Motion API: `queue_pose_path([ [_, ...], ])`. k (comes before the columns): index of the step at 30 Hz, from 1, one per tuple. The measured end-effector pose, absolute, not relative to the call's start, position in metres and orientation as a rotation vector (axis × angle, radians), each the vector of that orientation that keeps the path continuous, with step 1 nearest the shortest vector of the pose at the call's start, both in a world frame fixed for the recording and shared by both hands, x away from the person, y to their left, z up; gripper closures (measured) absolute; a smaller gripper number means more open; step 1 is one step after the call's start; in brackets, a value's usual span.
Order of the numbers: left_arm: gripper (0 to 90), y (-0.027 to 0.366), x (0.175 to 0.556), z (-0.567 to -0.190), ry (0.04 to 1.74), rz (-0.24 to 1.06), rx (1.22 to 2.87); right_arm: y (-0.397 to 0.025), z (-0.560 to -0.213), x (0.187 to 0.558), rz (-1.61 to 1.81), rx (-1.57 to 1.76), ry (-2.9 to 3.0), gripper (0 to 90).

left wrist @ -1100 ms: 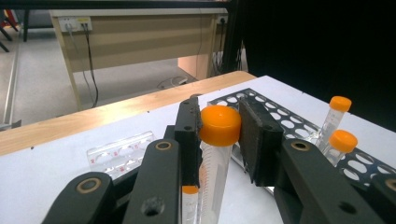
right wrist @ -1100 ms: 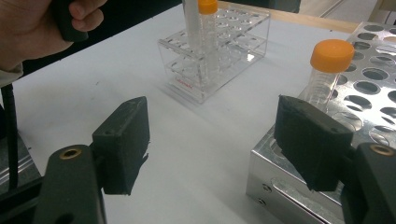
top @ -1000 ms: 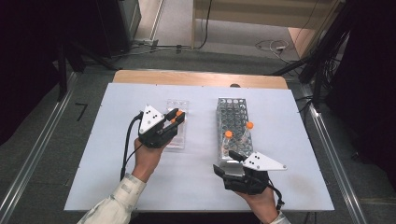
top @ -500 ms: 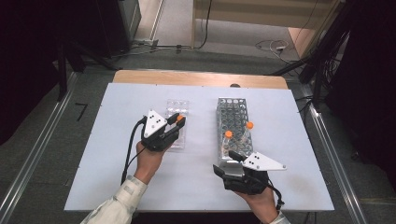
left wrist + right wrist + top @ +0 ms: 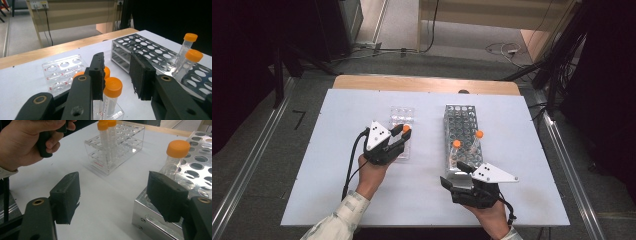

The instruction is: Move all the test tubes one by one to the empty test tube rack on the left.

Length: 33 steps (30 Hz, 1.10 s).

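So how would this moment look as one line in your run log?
left gripper: open, over tubes in clear rack | right gripper: open, beside metal rack | metal rack: two orange-capped tubes

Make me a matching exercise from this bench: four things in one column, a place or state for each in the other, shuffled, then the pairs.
Things
1. left gripper
2. right gripper
3. clear plastic rack
4. metal rack

Places or states
A. holds two orange-capped tubes, on the table's right half
B. open, at the near end of the metal rack
C. open, jaws over a tube at the clear rack
D. left of the metal rack, tubes at its near end

Pairs: 1-C, 2-B, 3-D, 4-A
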State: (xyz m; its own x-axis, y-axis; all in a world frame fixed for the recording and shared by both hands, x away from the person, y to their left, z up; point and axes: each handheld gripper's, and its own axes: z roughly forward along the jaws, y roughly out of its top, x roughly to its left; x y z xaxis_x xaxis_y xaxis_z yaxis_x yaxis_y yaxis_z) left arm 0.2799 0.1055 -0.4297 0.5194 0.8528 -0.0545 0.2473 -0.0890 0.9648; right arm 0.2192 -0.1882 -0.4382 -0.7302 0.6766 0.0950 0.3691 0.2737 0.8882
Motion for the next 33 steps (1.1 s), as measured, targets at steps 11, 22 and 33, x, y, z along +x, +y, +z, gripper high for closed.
queue_pose_path([
  [11, 38.5, 0.110, 0.266, -0.424, 0.994, 0.658, 1.589, -0.193, -0.438, 0.222, 1.431, 0.982, 2.219, 26.4],
  [22, 27.0, 0.113, 0.232, -0.427, 0.985, 0.652, 1.580, -0.199, -0.439, 0.234, 1.376, 1.033, 2.138, 28.4],
  [33, 21.4, 0.111, 0.212, -0.439, 1.015, 0.654, 1.632, -0.193, -0.447, 0.260, 1.290, 1.089, 2.095, 35.1],
])
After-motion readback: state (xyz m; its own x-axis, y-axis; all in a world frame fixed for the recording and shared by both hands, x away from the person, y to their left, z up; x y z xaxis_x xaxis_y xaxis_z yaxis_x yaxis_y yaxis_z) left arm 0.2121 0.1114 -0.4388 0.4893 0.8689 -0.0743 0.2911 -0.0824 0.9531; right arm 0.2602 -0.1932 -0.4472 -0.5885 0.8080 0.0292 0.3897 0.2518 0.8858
